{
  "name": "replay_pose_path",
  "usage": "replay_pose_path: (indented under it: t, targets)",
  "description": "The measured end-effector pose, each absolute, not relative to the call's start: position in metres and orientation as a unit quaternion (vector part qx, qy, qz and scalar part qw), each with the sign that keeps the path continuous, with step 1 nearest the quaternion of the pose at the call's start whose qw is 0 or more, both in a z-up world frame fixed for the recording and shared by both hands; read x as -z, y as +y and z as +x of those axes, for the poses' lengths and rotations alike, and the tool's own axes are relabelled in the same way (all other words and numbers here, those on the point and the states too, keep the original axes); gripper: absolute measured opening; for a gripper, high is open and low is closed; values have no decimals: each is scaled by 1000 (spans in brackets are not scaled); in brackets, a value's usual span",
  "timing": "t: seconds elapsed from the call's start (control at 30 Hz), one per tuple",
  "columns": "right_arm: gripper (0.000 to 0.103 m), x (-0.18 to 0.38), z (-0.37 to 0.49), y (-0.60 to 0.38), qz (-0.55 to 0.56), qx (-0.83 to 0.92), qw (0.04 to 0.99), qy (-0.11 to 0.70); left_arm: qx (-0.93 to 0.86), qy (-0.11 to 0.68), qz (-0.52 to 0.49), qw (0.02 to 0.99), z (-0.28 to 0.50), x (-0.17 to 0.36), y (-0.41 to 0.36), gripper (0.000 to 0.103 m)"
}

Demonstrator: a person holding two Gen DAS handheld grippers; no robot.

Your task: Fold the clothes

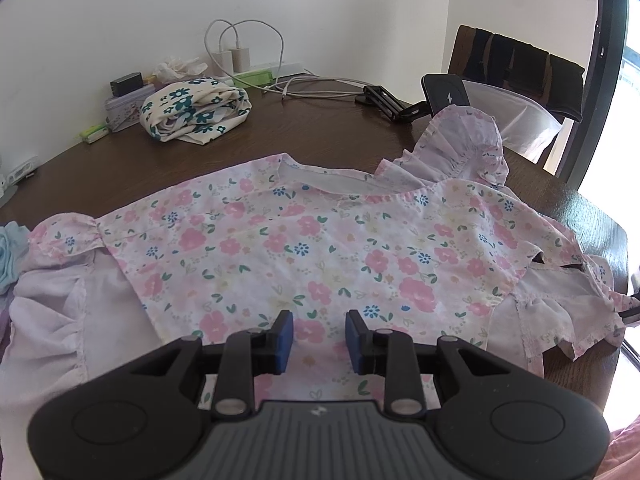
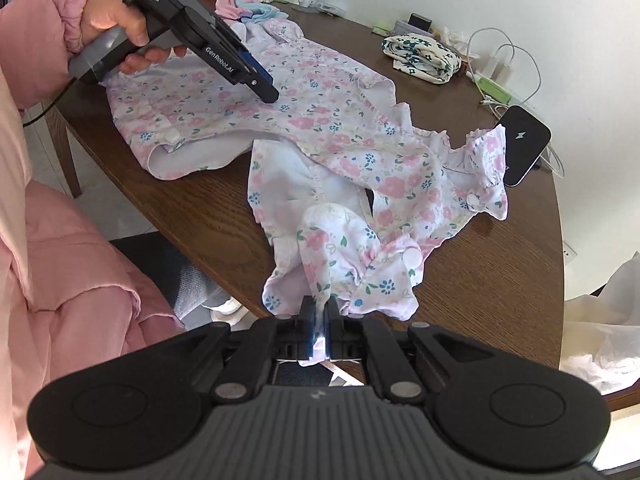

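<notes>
The right gripper (image 2: 319, 308), clamped on the pink floral cotton dress (image 2: 320, 128) at the desk (image 2: 500, 280) edge, could slip off; the left gripper (image 1: 319, 330) hovers part-open, empty.

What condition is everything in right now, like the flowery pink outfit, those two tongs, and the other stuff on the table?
Pink floral garment: spread on the table, unfolded, one corner pinched.
Right tongs: shut on the garment's corner at the table edge.
Left tongs: open above the garment, gripping nothing.
Green-flowered cloth: already folded, lying apart.
Chargers: plugged in, cables trailing.
Table: partly covered.
</notes>
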State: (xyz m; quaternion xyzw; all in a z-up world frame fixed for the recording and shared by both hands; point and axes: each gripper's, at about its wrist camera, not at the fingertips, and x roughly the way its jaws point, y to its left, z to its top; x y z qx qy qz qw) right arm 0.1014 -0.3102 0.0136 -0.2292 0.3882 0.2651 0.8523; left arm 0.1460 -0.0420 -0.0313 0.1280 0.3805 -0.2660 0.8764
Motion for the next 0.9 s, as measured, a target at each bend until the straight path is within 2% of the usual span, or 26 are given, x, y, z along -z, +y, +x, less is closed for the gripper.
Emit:
replay_pose_path:
  t: [0.03,0.07,0.1,0.17,0.33,0.57,0.67,0.9]
  targets:
    - [11,-19,102,-314,-212,-266,861,380,266,380,129,876,146,31,-41,28]
    - [21,-24,104,-320,-193,-271,867,372,265,380,129,877,146,31,-41,29]
    - [36,-31,106,-326,-169,-270,876,362,263,380,129,877,147,31,-40,34]
    - [48,-44,111,-336,-122,-266,893,343,260,383,121,878,149,31,-37,40]
    - [49,-51,136,-345,-49,-246,907,338,273,387,83,877,146,21,-21,43]
    - [50,-25,152,-319,-76,-219,900,368,223,373,93,896,132,11,23,46]
    - [56,-24,163,-315,-54,-218,904,363,176,373,92,906,134,8,52,47]
    - [59,-34,238,-287,-68,-226,891,389,118,388,98,909,149,20,91,44]
